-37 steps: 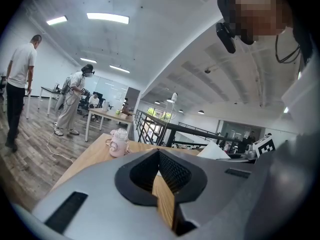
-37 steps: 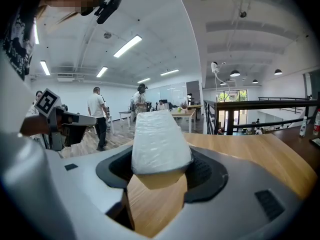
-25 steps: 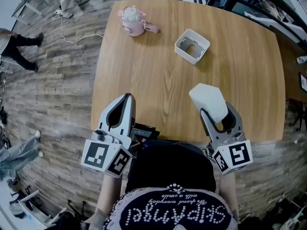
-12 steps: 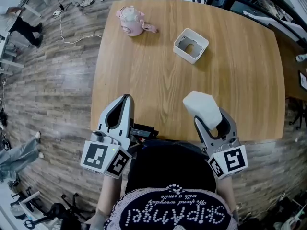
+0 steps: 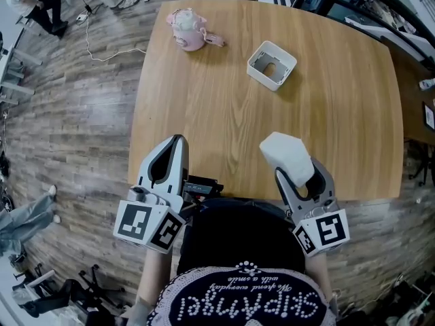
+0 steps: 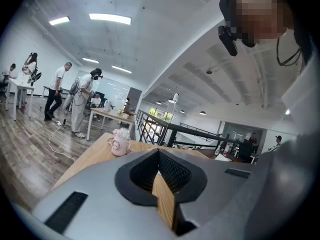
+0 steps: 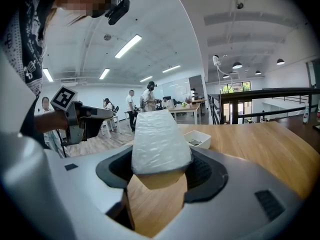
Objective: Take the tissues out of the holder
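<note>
Over the table's [image 5: 204, 114] near edge, my right gripper [image 5: 302, 170] clamps a white, crinkly-wrapped tissue pack [image 5: 289, 155], well apart from the white holder [image 5: 254, 60] toward the far edge. My left gripper [image 5: 178, 140] has its jaws together.

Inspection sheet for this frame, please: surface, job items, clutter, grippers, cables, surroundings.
Surface: wooden table with rounded corners.
Job's things: white holder stands on the far part of the table and looks empty; tissue pack is out of it, held over the near edge.
Clutter: pink toy near the far left corner.
Grippers: right gripper has its jaws shut on the tissue pack; left gripper has its jaws together and holds nothing.
Cables: white cable on the floor, left of the table.
Surroundings: plank floor; people standing at other tables.
</note>
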Motion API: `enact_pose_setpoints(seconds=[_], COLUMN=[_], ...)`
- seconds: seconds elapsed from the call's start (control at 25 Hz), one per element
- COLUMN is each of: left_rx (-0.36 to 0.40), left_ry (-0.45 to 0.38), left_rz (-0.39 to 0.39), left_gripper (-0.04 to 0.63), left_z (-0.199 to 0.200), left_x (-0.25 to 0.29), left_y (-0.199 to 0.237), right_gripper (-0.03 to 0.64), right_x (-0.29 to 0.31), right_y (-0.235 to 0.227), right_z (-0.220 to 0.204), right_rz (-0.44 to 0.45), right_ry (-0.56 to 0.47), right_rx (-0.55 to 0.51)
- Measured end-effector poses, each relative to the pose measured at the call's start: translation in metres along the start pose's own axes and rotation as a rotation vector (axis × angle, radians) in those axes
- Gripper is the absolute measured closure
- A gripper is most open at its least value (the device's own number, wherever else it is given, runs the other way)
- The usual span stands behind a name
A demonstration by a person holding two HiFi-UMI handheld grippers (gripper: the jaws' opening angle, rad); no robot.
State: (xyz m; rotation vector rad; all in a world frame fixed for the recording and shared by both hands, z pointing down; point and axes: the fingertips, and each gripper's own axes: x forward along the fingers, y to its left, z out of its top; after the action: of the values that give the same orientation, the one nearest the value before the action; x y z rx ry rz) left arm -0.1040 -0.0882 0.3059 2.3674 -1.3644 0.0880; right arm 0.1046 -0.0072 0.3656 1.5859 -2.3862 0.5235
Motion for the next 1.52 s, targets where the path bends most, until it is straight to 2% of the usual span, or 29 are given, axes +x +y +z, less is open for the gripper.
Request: enact_pose_setpoints(seconds=[1.52], left_rx=[0.02], left_ry=[0.025], left_rz=[-0.015], left_gripper=[0.591], left_z=[-0.005], left_x=[0.004], left_y=[-0.009], right_gripper=[0.336], right_x=[-0.003], right_y=[-0.008], right_z=[-0.011], right_rz=[0.003], right_ry=[0.022], right_rx=[0.065])
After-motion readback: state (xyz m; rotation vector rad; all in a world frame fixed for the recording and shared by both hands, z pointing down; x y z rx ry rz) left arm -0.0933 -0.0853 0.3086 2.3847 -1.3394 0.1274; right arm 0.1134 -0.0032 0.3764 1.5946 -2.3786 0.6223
